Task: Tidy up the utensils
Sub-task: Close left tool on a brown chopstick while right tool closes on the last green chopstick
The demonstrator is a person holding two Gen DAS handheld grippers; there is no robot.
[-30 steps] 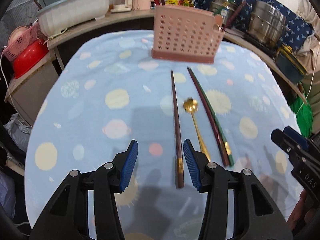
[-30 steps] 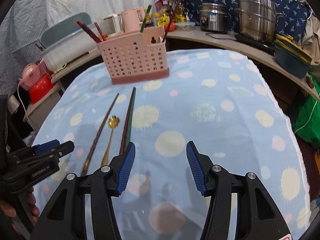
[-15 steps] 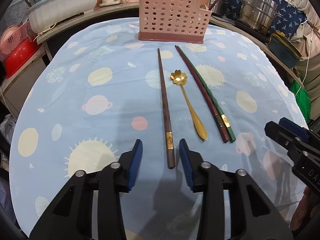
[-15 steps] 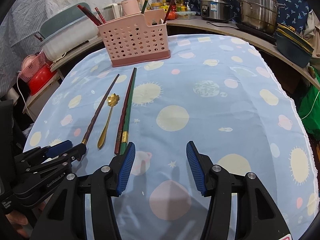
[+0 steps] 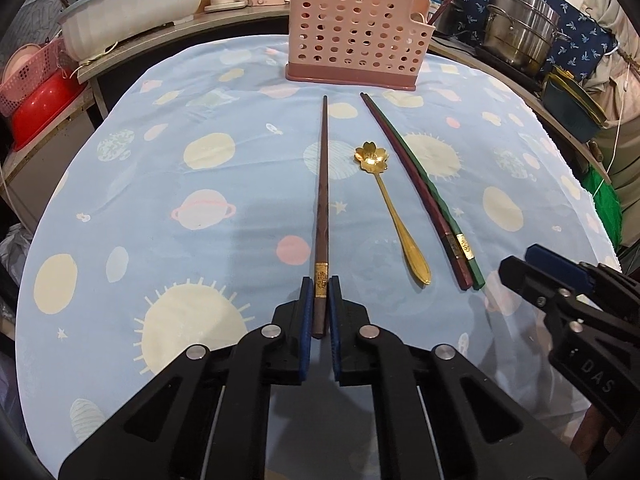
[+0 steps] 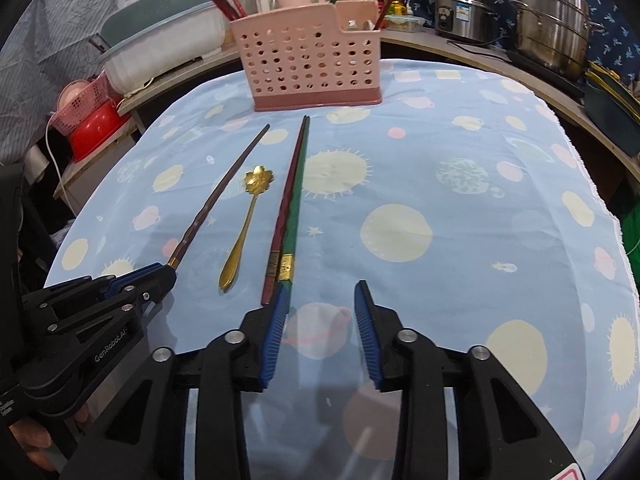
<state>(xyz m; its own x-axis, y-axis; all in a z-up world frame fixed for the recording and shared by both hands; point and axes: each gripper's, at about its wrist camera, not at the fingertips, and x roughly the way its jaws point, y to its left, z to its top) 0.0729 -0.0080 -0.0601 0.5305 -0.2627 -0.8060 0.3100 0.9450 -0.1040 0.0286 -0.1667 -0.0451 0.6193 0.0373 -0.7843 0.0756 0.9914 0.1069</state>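
So the brown chopstick [image 5: 323,204] is clamped at its thick near end between the pads of the left gripper [image 5: 319,308], whose jaws have just been closing onto it. It's gripped at the butt end, probably so the thin tip stays free to be dropped into the pink holder [image 5: 352,36] standing at the far side of the tablecloth [image 5: 160,200]. The rest of the stick is lying flat on the cloth, not lifted yet as far as can be seen.

The right gripper [image 6: 322,300] is held apart with nothing between the pads; its jaws have just been narrowing. Its left pad is parked just beside the near ends of the red chopstick [image 6: 286,204] and green chopstick [image 6: 298,204], which lie side by side touching each other. A grab there looks set up but isn't lined up yet.

The gold spoon [image 5: 390,204] is left lying between the brown stick and the pair, untouched. A few chopsticks are already stood in the holder.
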